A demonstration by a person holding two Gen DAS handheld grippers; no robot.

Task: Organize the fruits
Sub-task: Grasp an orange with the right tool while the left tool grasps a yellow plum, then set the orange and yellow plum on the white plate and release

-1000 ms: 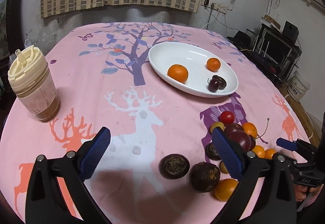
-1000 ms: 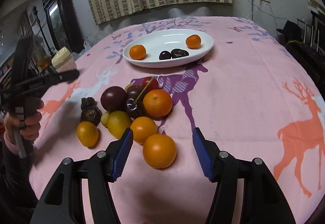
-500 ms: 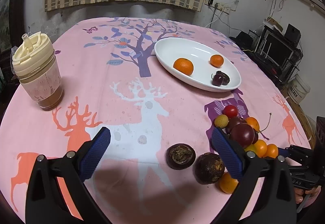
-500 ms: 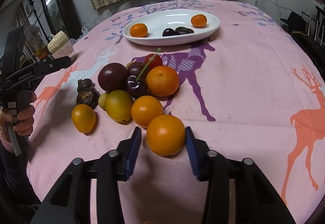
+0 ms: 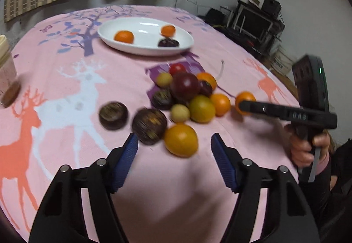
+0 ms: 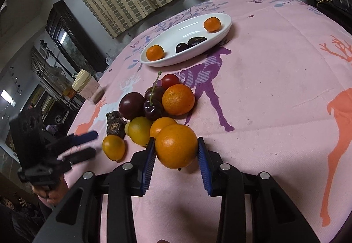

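A pile of fruit (image 6: 154,106) lies on the pink tablecloth: oranges, yellow and dark plums, a cherry, brown wrinkled fruits. My right gripper (image 6: 176,148) is shut on an orange (image 6: 176,145) and holds it just off the cloth; it also shows in the left wrist view (image 5: 245,100). My left gripper (image 5: 175,146) is open, its blue pads either side of a yellow-orange fruit (image 5: 180,140). A white oval plate (image 6: 198,27) at the back holds two oranges and two dark fruits; it also shows in the left wrist view (image 5: 143,47).
A lidded cup (image 6: 87,86) with a brown drink stands at the table's left side, seen at the left edge of the left wrist view (image 5: 6,71). Shelves and electronics stand beyond the table's right edge.
My right gripper closed on the nearest orange and lifted it slightly. My left gripper swung right toward the fruit pile and now frames the yellow-orange fruit.
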